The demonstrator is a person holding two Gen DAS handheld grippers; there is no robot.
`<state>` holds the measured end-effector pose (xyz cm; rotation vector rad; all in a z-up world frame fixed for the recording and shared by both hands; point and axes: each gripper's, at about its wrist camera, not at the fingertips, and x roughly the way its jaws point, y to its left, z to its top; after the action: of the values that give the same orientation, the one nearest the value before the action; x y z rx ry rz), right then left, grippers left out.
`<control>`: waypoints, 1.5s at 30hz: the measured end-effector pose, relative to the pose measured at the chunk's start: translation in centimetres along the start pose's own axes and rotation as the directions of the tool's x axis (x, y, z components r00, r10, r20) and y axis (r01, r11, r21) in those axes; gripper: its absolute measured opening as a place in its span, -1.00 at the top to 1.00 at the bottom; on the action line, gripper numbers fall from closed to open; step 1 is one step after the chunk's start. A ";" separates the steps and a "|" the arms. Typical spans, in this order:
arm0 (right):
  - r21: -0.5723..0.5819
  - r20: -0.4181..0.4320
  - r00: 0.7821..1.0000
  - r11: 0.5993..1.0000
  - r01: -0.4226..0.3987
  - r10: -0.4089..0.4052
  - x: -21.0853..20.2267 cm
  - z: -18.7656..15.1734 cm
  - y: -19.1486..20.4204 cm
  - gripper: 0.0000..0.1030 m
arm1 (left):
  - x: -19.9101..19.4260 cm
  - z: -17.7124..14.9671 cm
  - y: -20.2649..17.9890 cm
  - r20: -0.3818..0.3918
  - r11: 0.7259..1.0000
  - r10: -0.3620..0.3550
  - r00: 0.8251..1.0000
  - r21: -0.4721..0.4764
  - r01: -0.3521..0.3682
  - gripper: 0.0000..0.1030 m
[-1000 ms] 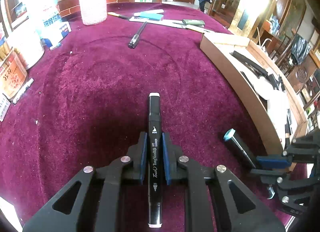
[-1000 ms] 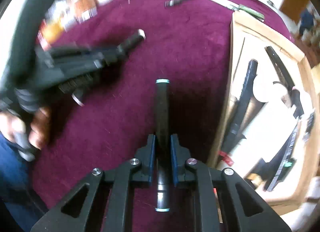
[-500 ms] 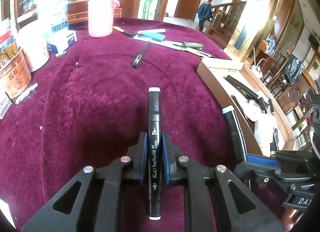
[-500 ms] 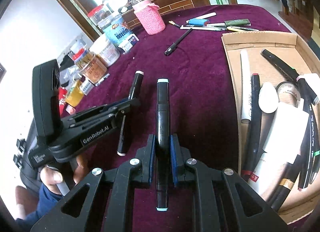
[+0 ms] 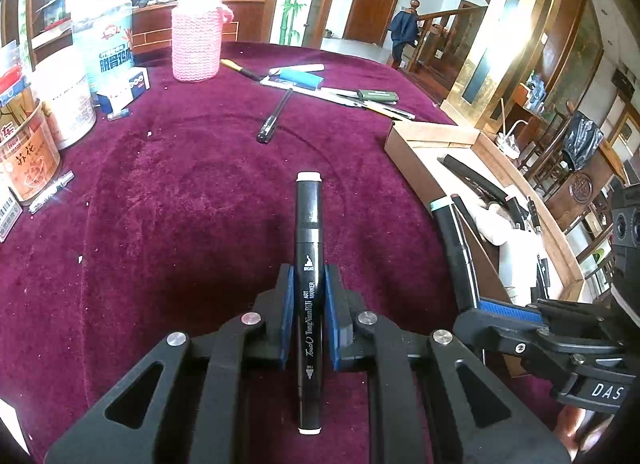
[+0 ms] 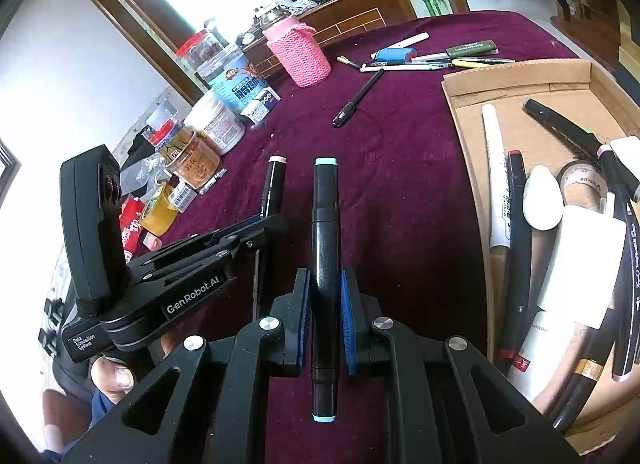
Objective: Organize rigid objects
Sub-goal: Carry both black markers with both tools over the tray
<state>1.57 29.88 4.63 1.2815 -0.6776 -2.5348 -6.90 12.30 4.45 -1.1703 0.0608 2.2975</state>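
Two grippers, left (image 5: 307,316) and right (image 6: 325,320), each clamp a black marker above open maroon cloth (image 5: 180,223), beside a cardboard tray's edge (image 6: 472,167).

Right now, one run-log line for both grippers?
left gripper: shut on white-capped marker | right gripper: shut on blue-capped marker | both over cloth, beside cardboard box | nothing placed yet

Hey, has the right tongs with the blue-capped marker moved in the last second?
Yes. In the left wrist view the right tongs and their blue-capped marker have swung from the purple cloth toward the cardboard box, so the marker tip now overlaps its near wall.
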 end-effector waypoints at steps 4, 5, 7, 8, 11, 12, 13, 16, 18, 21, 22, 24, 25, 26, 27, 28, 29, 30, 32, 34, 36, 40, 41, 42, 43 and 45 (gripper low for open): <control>0.023 0.012 1.000 0.999 -0.023 0.022 -0.3 -0.3 -0.6 0.76 | -0.1 -0.1 -0.3 0.005 1.000 -0.013 1.000 0.007 0.013 0.77; 0.028 0.016 0.999 0.999 -0.029 0.029 -0.4 -0.4 -0.7 0.76 | -0.1 -0.1 -0.4 0.007 1.000 -0.019 1.000 0.011 0.019 0.77; 0.043 0.030 0.999 0.998 -0.044 0.042 -1.0 -0.5 -1.2 0.76 | -0.1 -0.1 -0.6 0.011 1.000 -0.021 1.000 0.016 0.021 0.77; 0.047 0.035 0.998 0.997 -0.053 0.051 -1.2 -0.6 -1.4 0.76 | -0.1 -0.1 -0.7 0.012 1.000 -0.026 1.000 0.017 0.026 0.77; 0.069 0.064 0.995 0.995 -0.074 0.070 -2.4 -0.6 -2.4 0.76 | -0.3 0.0 -1.1 0.014 0.999 -0.037 0.999 0.007 0.037 0.77; 0.073 0.070 0.995 0.994 -0.077 0.072 -2.7 -0.7 -2.6 0.76 | -0.5 0.2 -1.4 0.011 0.999 -0.047 0.999 0.003 0.047 0.77; 0.078 0.078 0.994 0.994 -0.082 0.076 -3.2 -0.7 -3.0 0.76 | -0.7 0.3 -1.7 0.010 0.998 -0.059 0.998 0.003 0.059 0.77; 0.098 0.113 0.990 0.991 -0.096 0.085 -4.5 -0.8 -4.0 0.76 | -1.6 0.7 -3.0 0.022 0.997 -0.071 0.997 0.021 0.071 0.77; 0.114 0.135 0.987 0.988 -0.104 0.089 -5.4 -0.9 -4.7 0.76 | -2.4 1.1 -4.4 0.029 0.995 -0.094 0.995 0.034 0.093 0.77; 0.138 0.178 0.979 0.983 -0.124 0.099 -7.0 -0.8 -6.0 0.76 | -3.4 1.7 -7.0 0.040 0.989 -0.139 0.989 0.063 0.136 0.76; 0.142 0.189 0.977 0.982 -0.127 0.099 -7.5 -0.8 -6.4 0.76 | -3.6 1.9 -7.8 0.045 0.987 -0.148 0.988 0.076 0.144 0.76; 0.150 0.215 0.972 0.980 -0.131 0.097 -8.7 -0.6 -7.2 0.76 | -4.0 2.3 -9.9 0.043 0.979 -0.177 0.983 0.106 0.171 0.76; 0.157 0.229 0.969 0.979 -0.132 0.094 -9.3 -0.6 -7.7 0.75 | -4.0 2.4 -10.4 0.043 0.977 -0.187 0.981 0.112 0.181 0.76; 0.166 0.245 0.966 0.977 -0.131 0.088 -10.0 -0.5 -8.3 0.75 | -4.0 2.6 -11.3 0.042 0.974 -0.199 0.979 0.119 0.193 0.76; 0.171 0.253 0.964 0.977 -0.130 0.084 -10.4 -0.5 -8.7 0.75 | -3.9 2.8 -12.3 0.036 0.970 -0.212 0.977 0.128 0.206 0.76; 0.177 0.269 0.960 0.976 -0.127 0.077 -11.1 -0.5 -9.4 0.75 | -3.8 3.0 -13.1 0.031 0.967 -0.224 0.974 0.132 0.219 0.76; 0.184 0.285 0.956 0.975 -0.122 0.066 -11.8 -0.5 -10.0 0.75 | -3.5 3.1 -14.1 0.026 0.964 -0.236 0.971 0.132 0.231 0.76; 0.192 0.296 0.954 0.974 -0.117 0.056 -12.4 -0.4 -10.5 0.75 | -3.2 3.2 -14.7 0.021 0.962 -0.242 0.970 0.133 0.237 0.76; 0.207 0.316 0.948 0.973 -0.102 0.032 -13.4 -0.3 -11.7 0.75 | -2.4 3.3 -16.1 -0.003 0.956 -0.262 0.965 0.138 0.260 0.76; 0.221 0.328 0.945 0.972 -0.076 -0.001 -14.2 0.0 -12.6 0.75 | -1.6 3.4 -17.4 -0.018 0.952 -0.269 0.963 0.145 0.268 0.76; 0.235 0.340 0.940 0.971 -0.041 -0.042 -14.9 0.8 -13.3 0.75 | -0.9 3.5 -18.9 -0.030 0.949 -0.276 0.961 0.150 0.277 0.76; 0.232 0.367 0.910 0.966 0.109 -0.191 -16.0 3.1 -14.0 0.75 | 0.3 4.1 -20.3 -0.032 0.949 -0.283 0.959 0.133 0.285 0.76; 0.227 0.375 0.897 0.961 0.157 -0.235 -16.0 3.6 -14.1 0.75 | 0.6 4.2 -20.6 -0.034 0.951 -0.278 0.960 0.129 0.280 0.76; 0.231 0.383 0.889 0.958 0.172 -0.252 -16.0 3.8 -14.4 0.75 | 1.1 4.4 -20.9 -0.035 0.954 -0.270 0.962 0.125 0.272 0.76; 0.233 0.386 0.888 0.958 0.167 -0.248 -15.8 4.0 -14.8 0.75 | 1.5 4.4 -21.0 -0.041 0.955 -0.264 0.964 0.126 0.267 0.76; 0.238 0.375 0.900 0.961 0.138 -0.222 -15.2 3.9 -15.9 0.75 | 2.5 4.6 -21.2 -0.052 0.960 -0.247 0.968 0.123 0.252 0.76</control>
<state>7.71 50.79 9.46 0.9182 -0.9659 -2.9880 -0.96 32.64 9.74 -1.0875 0.0692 2.0214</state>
